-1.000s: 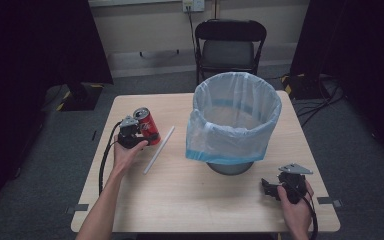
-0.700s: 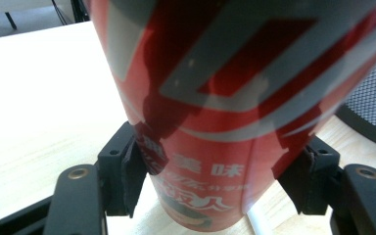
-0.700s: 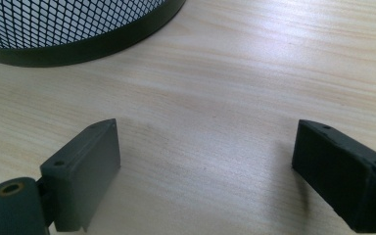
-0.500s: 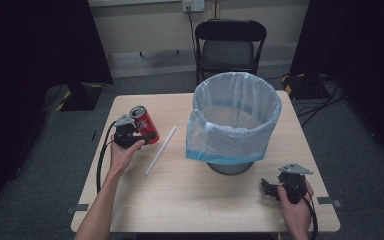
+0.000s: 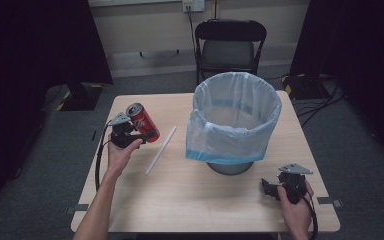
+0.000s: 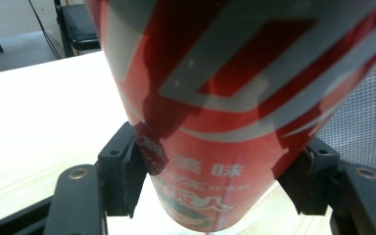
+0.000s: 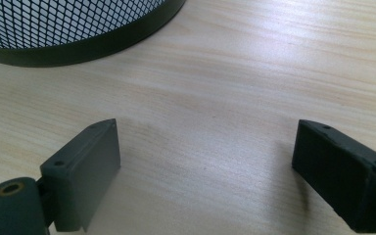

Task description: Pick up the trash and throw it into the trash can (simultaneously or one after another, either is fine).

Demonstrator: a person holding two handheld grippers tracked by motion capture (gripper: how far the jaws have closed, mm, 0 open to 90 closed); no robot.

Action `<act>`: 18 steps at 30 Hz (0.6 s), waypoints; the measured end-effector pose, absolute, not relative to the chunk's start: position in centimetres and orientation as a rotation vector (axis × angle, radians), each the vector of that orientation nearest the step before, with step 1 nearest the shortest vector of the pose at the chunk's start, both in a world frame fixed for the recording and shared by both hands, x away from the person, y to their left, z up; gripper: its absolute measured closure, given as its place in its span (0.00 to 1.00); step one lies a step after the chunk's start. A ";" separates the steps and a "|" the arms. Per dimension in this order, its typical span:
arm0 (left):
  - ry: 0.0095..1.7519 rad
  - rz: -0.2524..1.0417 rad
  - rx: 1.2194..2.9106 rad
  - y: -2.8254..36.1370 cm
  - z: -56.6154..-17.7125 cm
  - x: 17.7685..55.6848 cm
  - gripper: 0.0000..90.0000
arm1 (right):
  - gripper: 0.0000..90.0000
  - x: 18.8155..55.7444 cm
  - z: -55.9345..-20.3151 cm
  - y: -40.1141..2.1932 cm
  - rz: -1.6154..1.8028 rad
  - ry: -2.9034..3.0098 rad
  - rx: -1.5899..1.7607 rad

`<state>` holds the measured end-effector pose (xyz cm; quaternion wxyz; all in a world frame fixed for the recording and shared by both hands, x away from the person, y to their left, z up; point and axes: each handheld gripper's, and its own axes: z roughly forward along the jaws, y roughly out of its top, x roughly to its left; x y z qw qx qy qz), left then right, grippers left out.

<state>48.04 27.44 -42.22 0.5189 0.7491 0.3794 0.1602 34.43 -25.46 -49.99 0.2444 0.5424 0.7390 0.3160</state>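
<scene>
Left claw [image 5: 139, 131] clamps the red can [image 5: 142, 122], tilted and lifted off the desk [image 5: 180, 200], left of the lined bin [image 5: 234, 120] (white straw [image 5: 161, 150] lying between them). Right claw [image 7: 205, 171] rests spread wide, holding nothing, near the bin's base.

Light wood table [image 5: 190, 200] stood on grey carpet floor [image 5: 365, 165]. Black folding chair [image 5: 230, 47] w/ grey seat sat just behind table, against pale wall [image 5: 145, 30]; wall outlet [image 5: 194, 5] above chair, cable hanging down. Dark curtains [image 5: 35, 45] on both sides, room dim at edges, table lit from above. Yellow-black taped gear [image 5: 72, 97] on floor far left and right, cables [image 5: 325, 102] near right one.
</scene>
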 end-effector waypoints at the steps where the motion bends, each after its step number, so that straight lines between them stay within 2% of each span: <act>1: 0.910 0.384 1.797 27.4 -42.2 48.0 0.38 | 0.11 34.4 -50.0 -25.5 0.863 2.018 1.481; 18: 0.783 0.400 1.774 26.1 -37.8 47.0 0.38 | 0.11 34.4 -50.0 -25.5 0.863 2.018 1.481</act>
